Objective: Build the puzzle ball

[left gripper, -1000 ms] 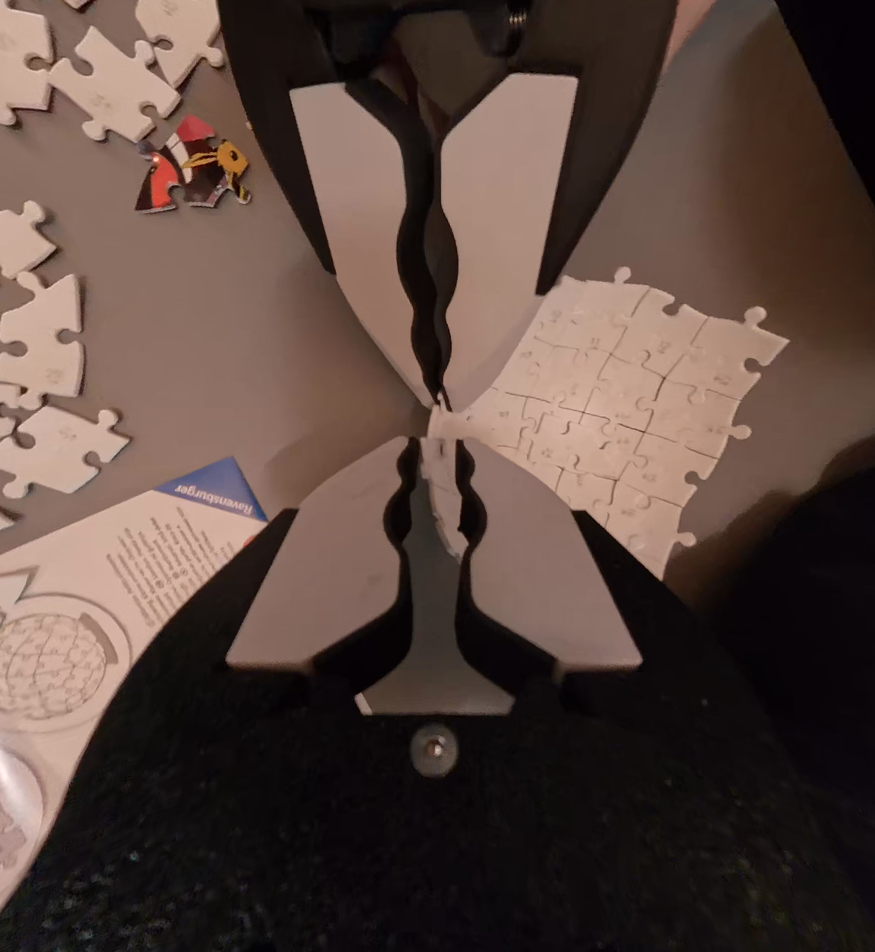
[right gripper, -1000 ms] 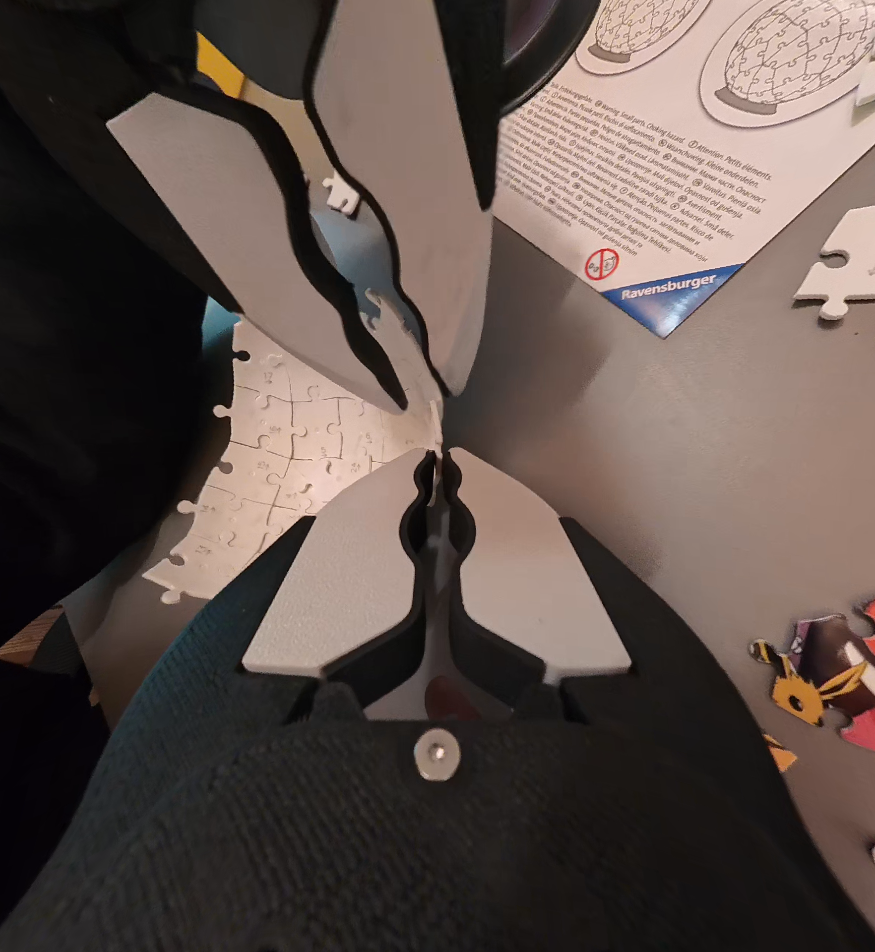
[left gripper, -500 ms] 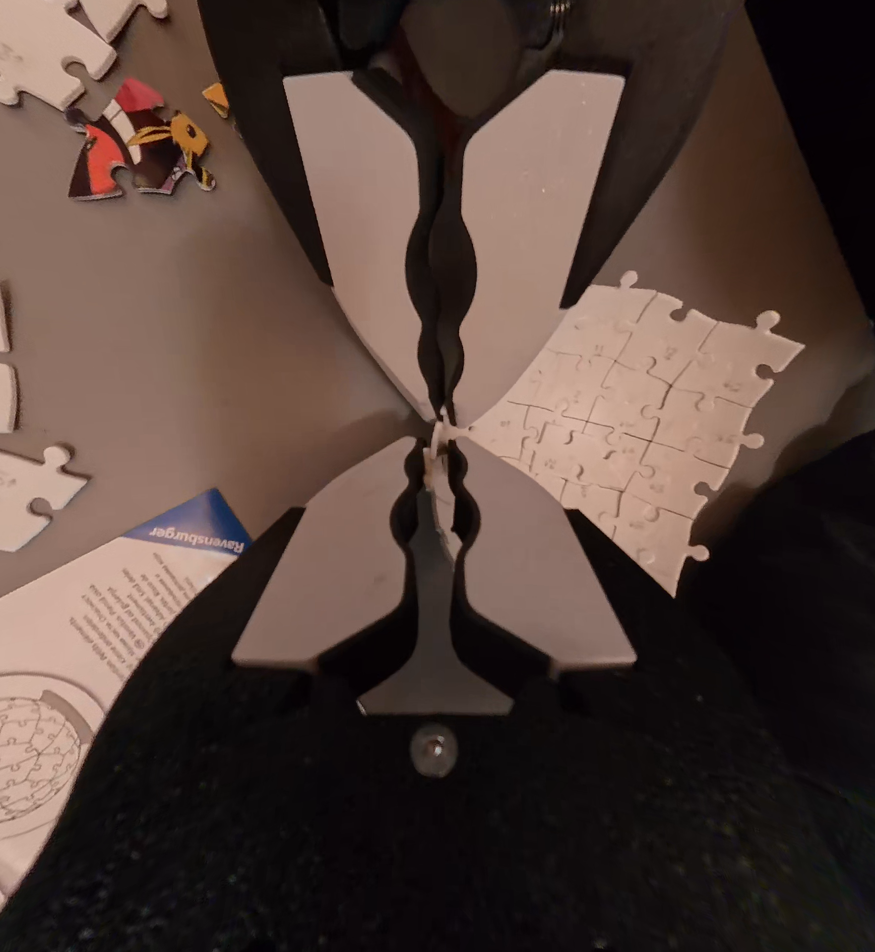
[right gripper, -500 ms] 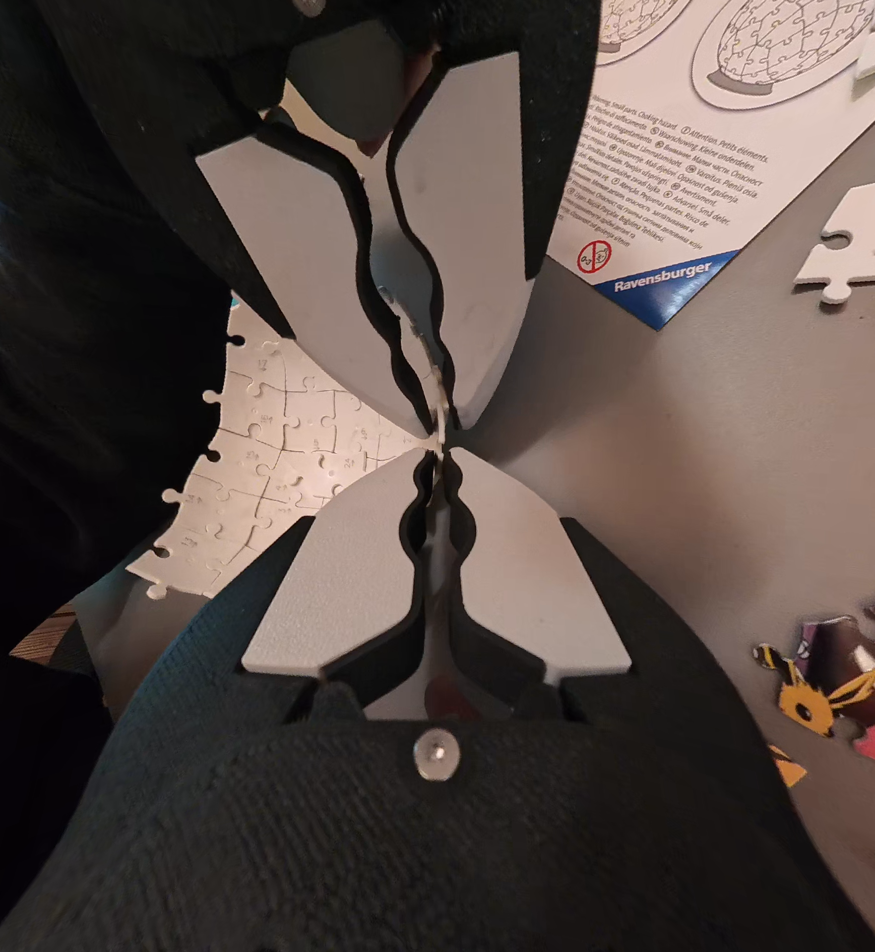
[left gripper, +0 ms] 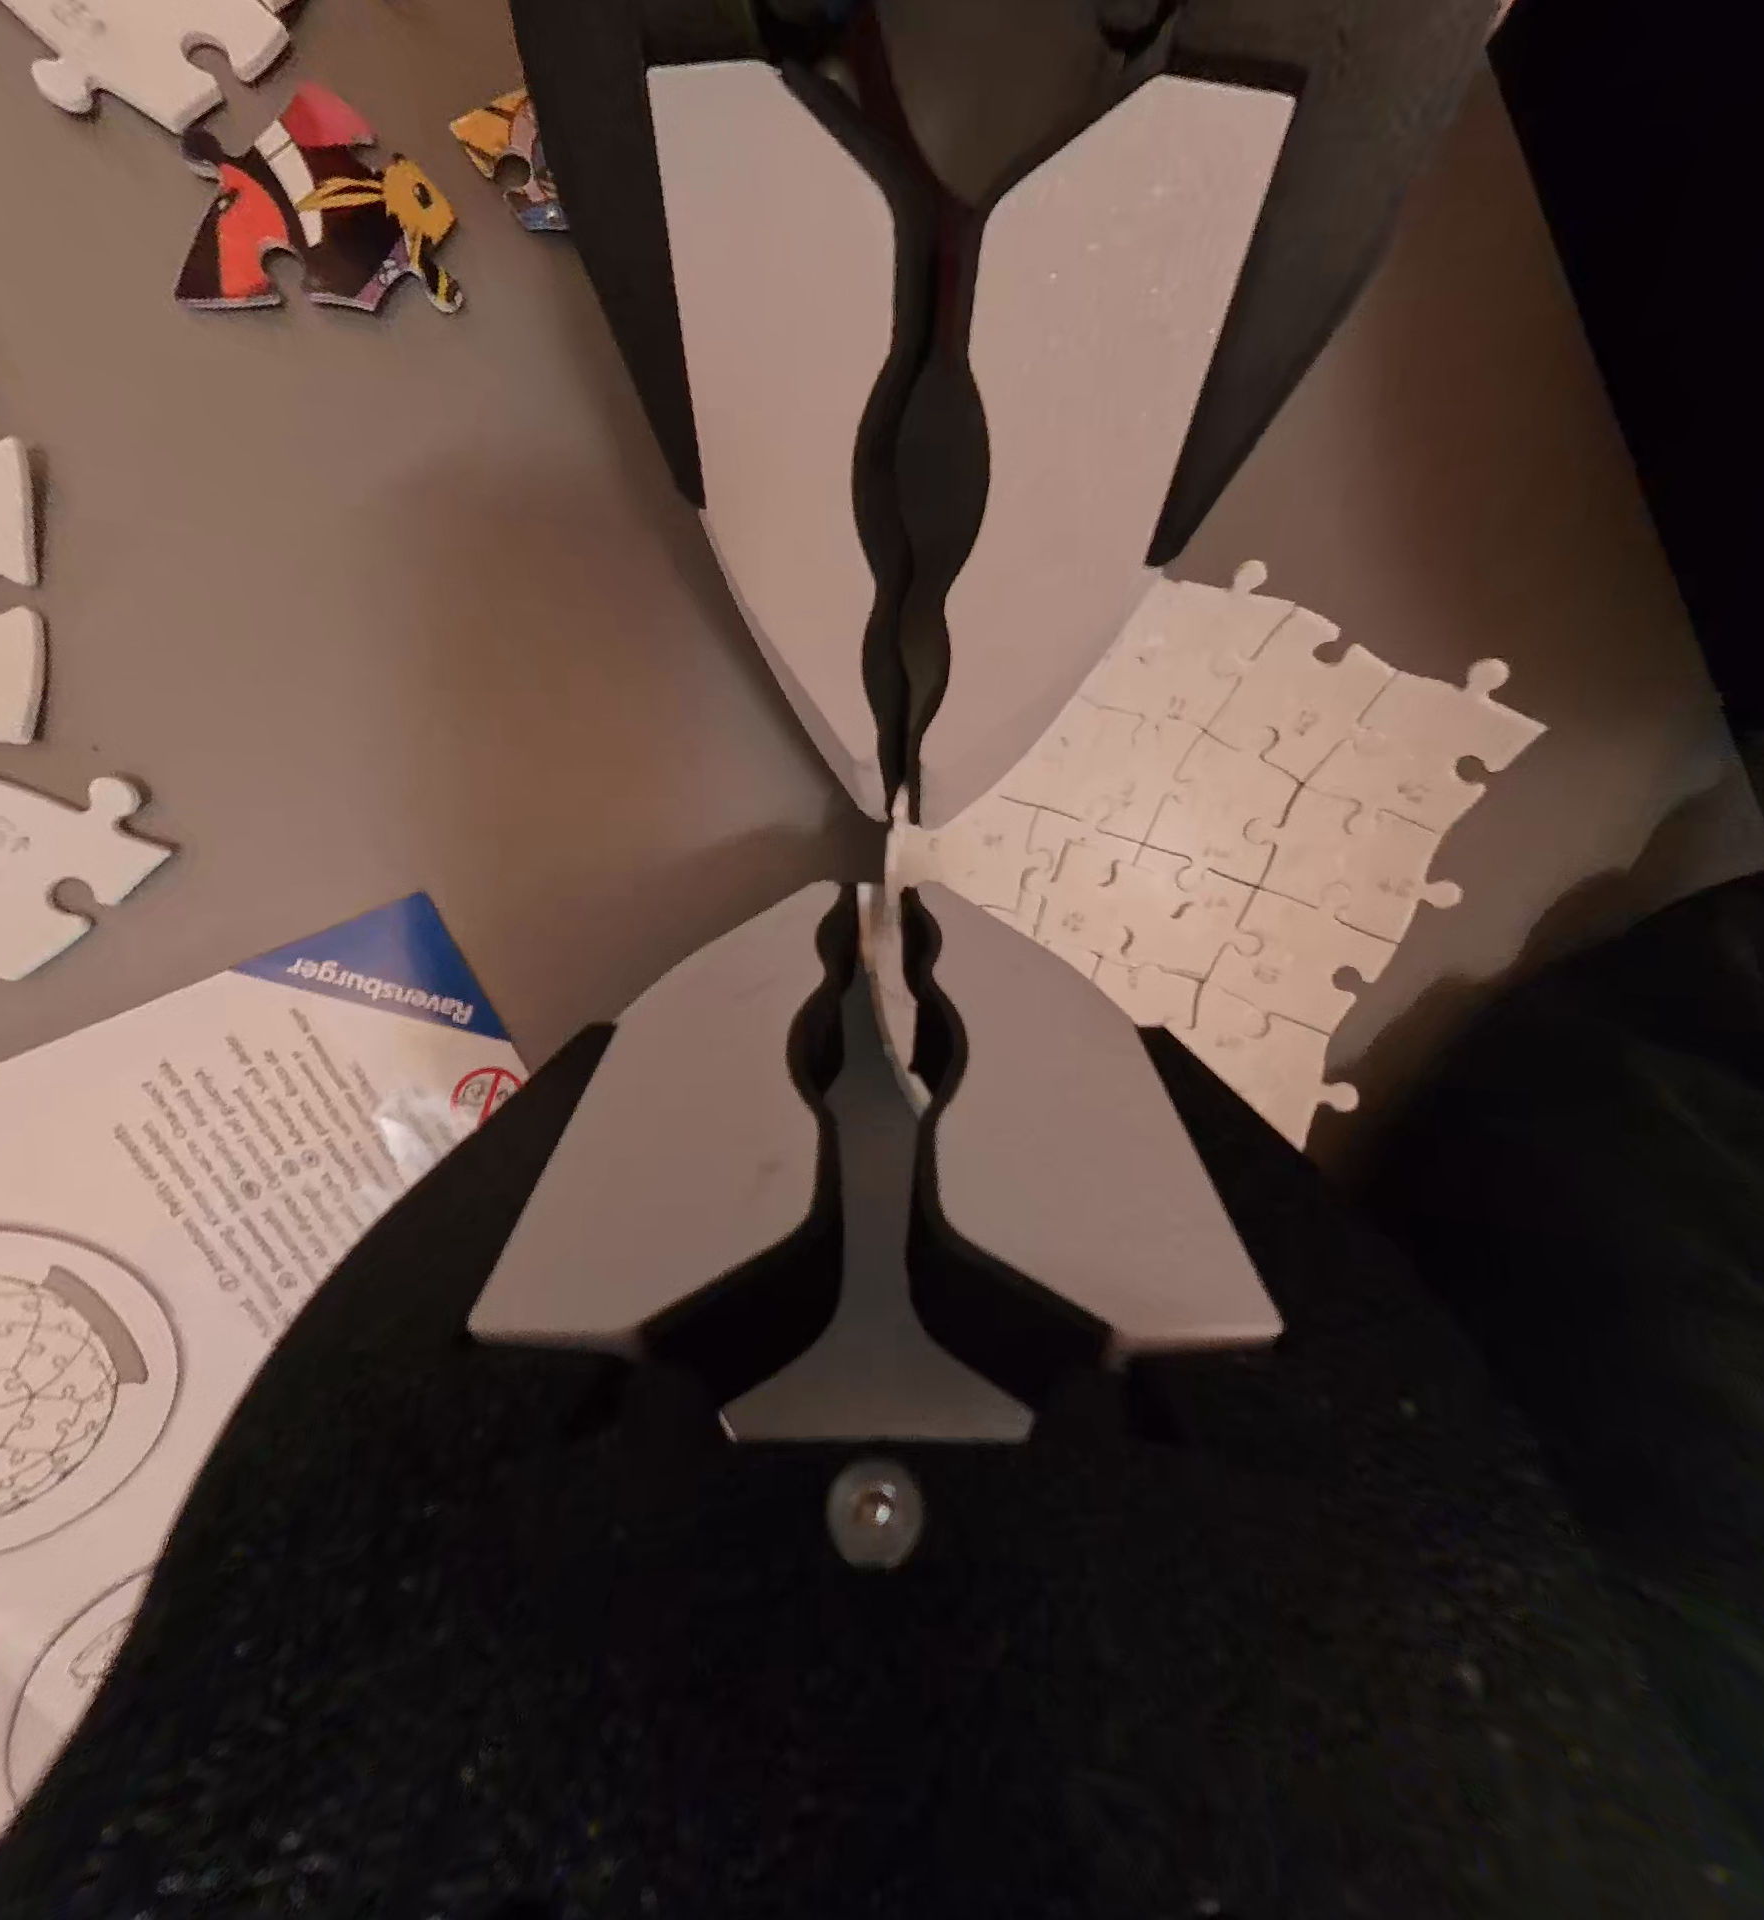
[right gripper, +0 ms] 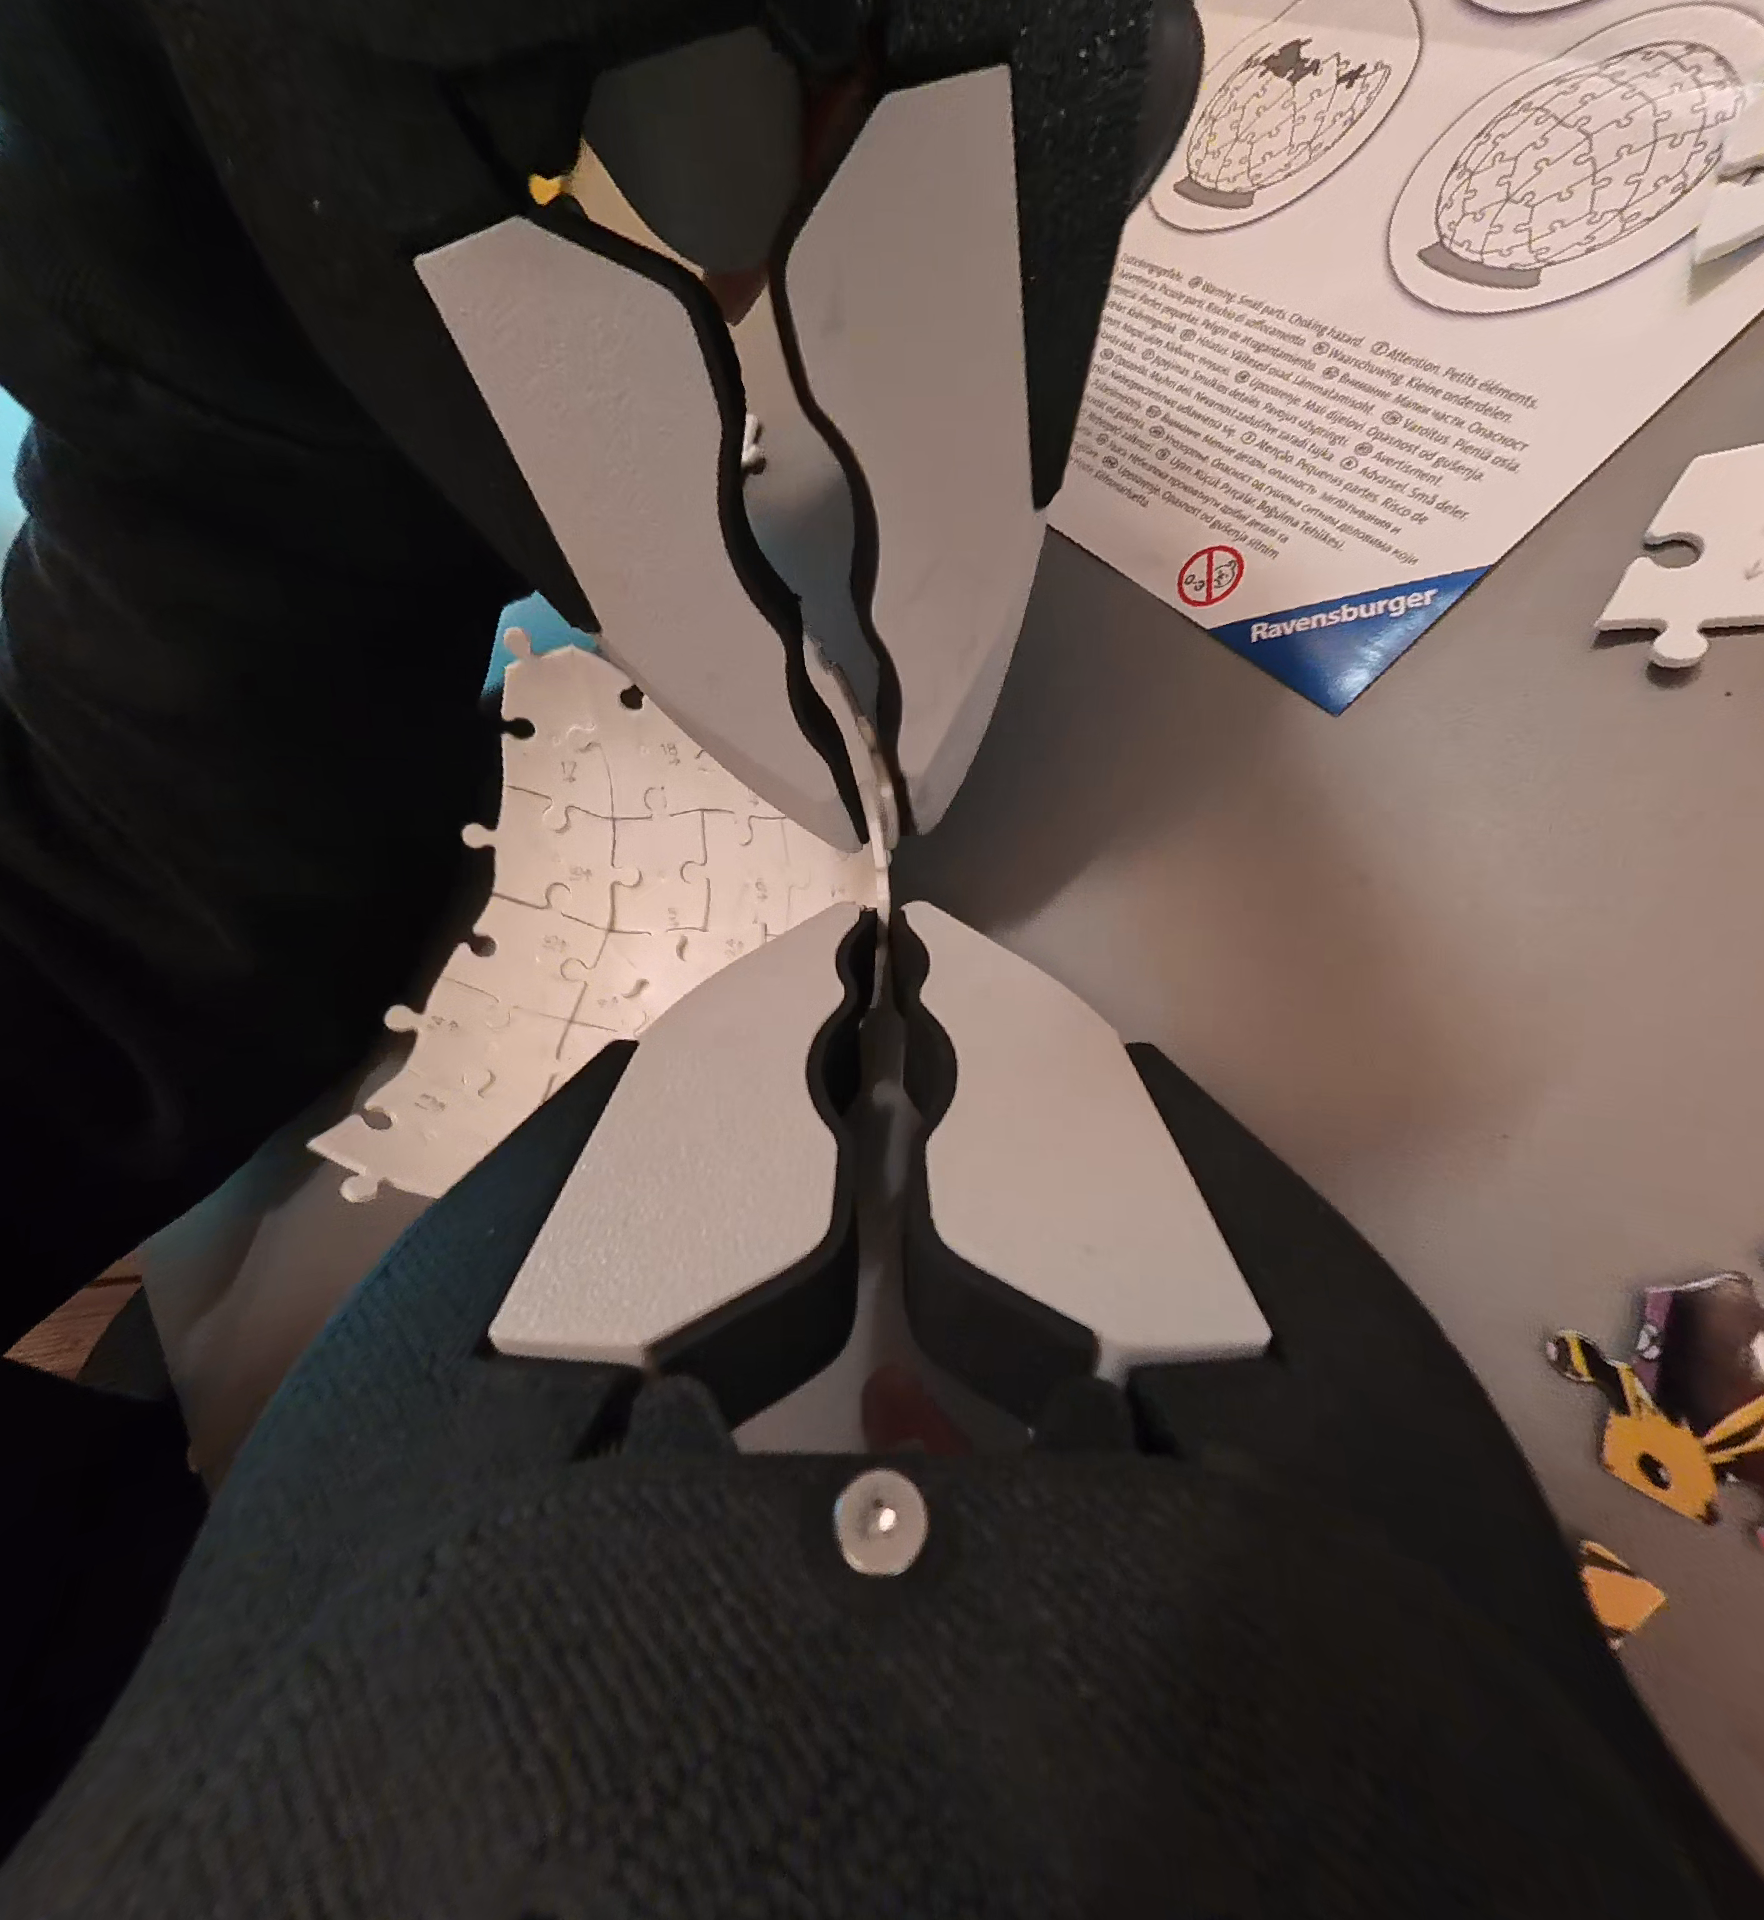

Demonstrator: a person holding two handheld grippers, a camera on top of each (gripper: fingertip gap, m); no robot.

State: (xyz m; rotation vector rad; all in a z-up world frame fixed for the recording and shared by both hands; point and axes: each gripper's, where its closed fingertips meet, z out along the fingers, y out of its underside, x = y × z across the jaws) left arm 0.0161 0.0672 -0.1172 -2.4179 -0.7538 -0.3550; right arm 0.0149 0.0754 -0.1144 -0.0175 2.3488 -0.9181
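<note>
A curved white section of joined puzzle pieces (left gripper: 1252, 831) is held above the grey table; it also shows in the right wrist view (right gripper: 597, 904). My left gripper (left gripper: 883, 909) is shut on the section's near edge, seen edge-on between its fingers. My right gripper (right gripper: 883, 920) is shut on a thin white puzzle part (right gripper: 875, 956) at that same edge; I cannot tell if it is a single piece. The two grippers meet tip to tip: the right one (left gripper: 896, 800) comes down from the top of the left wrist view, and the left one (right gripper: 883, 821) likewise in the right wrist view.
Loose white pieces (left gripper: 26, 862) lie on the table (left gripper: 390, 623), some also in the right wrist view (right gripper: 1730, 561). Joined colourful pieces (left gripper: 317, 218) lie face up, also seen from the right (right gripper: 1709, 1423). A printed instruction leaflet (left gripper: 234, 1122) lies flat (right gripper: 1377, 364). Both grippers' tips are close together, under 4 cm apart.
Both grippers stay shut and tip to tip. The left gripper has swung more upright in the right wrist view. The table has slid left and down in the left wrist view.
</note>
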